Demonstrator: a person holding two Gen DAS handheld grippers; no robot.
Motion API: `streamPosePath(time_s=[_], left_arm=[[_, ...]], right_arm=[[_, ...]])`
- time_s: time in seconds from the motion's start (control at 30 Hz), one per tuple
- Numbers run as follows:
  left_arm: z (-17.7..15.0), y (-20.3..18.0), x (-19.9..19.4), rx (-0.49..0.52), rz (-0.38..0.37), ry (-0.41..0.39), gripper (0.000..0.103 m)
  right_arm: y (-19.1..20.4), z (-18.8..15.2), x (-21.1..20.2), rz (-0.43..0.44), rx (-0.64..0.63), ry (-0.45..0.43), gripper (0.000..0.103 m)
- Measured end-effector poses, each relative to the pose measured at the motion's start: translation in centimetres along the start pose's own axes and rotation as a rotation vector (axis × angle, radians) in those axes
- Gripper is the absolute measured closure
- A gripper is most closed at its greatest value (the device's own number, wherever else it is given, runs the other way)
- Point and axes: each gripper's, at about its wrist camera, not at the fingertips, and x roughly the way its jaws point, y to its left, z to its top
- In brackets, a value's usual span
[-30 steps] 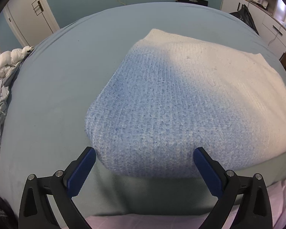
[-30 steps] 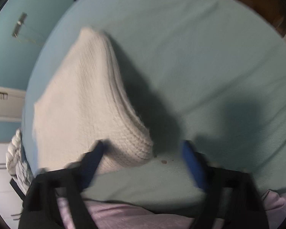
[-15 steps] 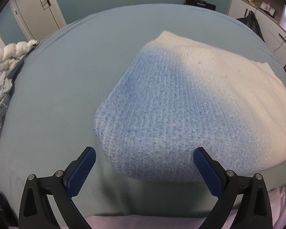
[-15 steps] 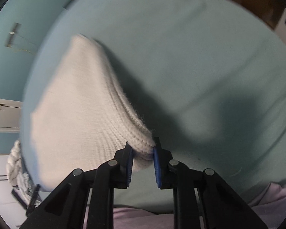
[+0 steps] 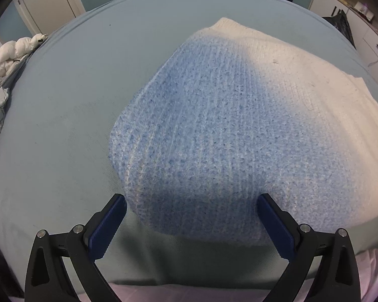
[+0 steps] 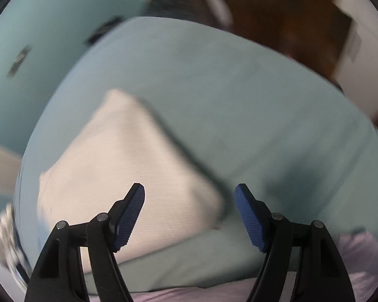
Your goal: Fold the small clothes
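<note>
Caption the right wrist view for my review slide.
Right gripper, just opened and empty, above the folded knit sweater on the bed.

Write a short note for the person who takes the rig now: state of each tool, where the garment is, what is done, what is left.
Left tool: open, nothing held, nearest corner of the knit garment between its pads.
Right tool: jaws just opened, empty, above the garment.
Garment: folded, flat on the teal sheet.
Done: folding appears finished.
Left: perhaps move it aside; unclear.

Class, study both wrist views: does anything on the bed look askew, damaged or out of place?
Nothing stands out. The folded knit garment lies flat on the bed sheet; both claws are clear of it.
</note>
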Motion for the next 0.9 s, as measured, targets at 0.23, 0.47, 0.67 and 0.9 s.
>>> streamPosePath(time_s=[0.23, 0.47, 0.67, 0.9], left_arm=[[-0.6, -0.4, -0.5, -0.002, -0.001, -0.002, 0.0], [-0.2, -1.8, -6.5, 0.051, 0.101, -0.186, 0.0], [-0.1, -8.3, -7.7, 0.174, -0.032, -0.254, 0.0], [-1.5, -12.3, -0.7, 0.249, 0.004, -0.148, 0.0]], right_arm=[[5.4, -4.8, 6.7, -0.244, -0.436, 0.255, 0.033], [5.0, -2.7, 2.7, -0.2, -0.342, 0.113, 0.025], [9.9, -4.3, -0.3, -0.04, -0.444, 0.003, 0.024], [9.5, -7.3, 5.6, -0.224, -0.533, 0.224, 0.001]])
